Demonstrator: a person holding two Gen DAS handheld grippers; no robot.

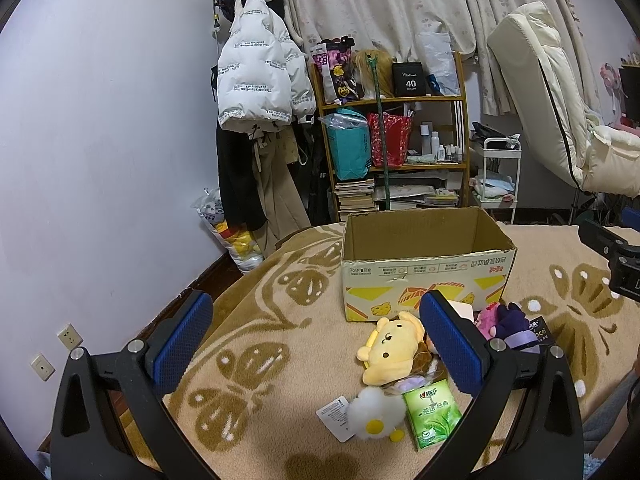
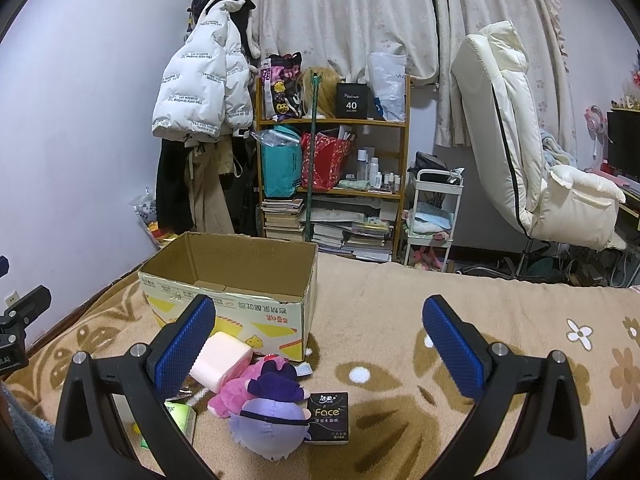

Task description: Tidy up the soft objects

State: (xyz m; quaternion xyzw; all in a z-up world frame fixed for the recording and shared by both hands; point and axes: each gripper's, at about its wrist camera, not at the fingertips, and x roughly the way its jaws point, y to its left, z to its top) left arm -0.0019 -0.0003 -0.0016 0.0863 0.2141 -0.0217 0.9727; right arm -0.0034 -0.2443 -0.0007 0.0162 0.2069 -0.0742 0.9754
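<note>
- Your left gripper [image 1: 316,332] was spread wide with nothing between its blue pads [image 1: 182,340]; it hung above the beige blanket [image 1: 280,320] with brown butterfly and flower patterns that covered the bed.
- Your right gripper [image 2: 320,336] was equally wide open and empty, over the same blanket.
- The open cardboard box [image 1: 424,276] stood straight ahead of the left fingers, its inside looking empty, printed yellow and white on the near side.
- Between the left fingers lay the yellow bear plush [image 1: 392,350]; nearer you, the white fluffy toy with a yellow centre [image 1: 374,418] touched the green tissue pack [image 1: 434,412] beside the right finger.
- Between the right fingers, toward the left one, lay the purple plush [image 2: 268,420] against the pink plush [image 2: 232,392], with the black "Face" tissue pack [image 2: 330,420] just beside it and a pale pink block [image 2: 222,360] leaning by the box.
- Beyond the bed stood a wooden shelf [image 1: 400,100] of bags, bottles and stacked books, a white puffer jacket [image 1: 256,68] hung on the lilac wall, floral curtains [image 2: 360,20], a white trolley [image 2: 434,216] and a cream reclining chair [image 2: 532,152].
</note>
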